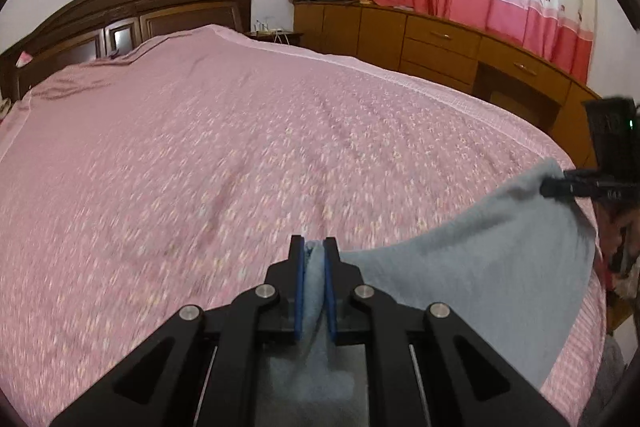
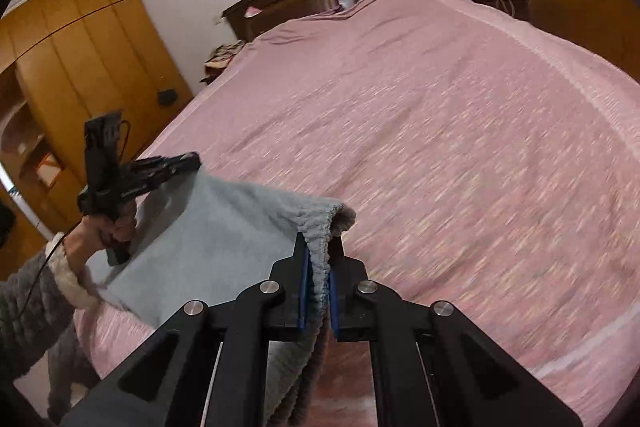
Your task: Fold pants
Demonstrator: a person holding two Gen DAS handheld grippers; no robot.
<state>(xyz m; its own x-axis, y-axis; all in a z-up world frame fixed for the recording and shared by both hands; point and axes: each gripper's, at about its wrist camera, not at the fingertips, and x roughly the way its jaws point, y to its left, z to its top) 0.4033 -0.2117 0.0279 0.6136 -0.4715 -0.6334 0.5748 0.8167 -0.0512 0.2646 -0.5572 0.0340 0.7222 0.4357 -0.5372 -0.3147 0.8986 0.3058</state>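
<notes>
Big bed (image 1: 240, 131) w/ dark wood headboard (image 1: 120, 11), covered edge to edge by pink flowered bedspread (image 2: 440, 147), mostly smooth, few creases. Near edge blurred; pale blue-grey pants (image 1: 480, 267) seem lifted off it, maybe touching.

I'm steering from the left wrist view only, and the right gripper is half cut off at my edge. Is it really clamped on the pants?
Observer: Yes. The right gripper has its jaws shut on the gathered waistband of the grey-blue pants.
Operator: Anything on my side I'm missing?
Observer: A wooden wardrobe stands behind the left gripper.
Operator: Whose hand holds that one?
Observer: A hand in a grey fleece sleeve.
</notes>
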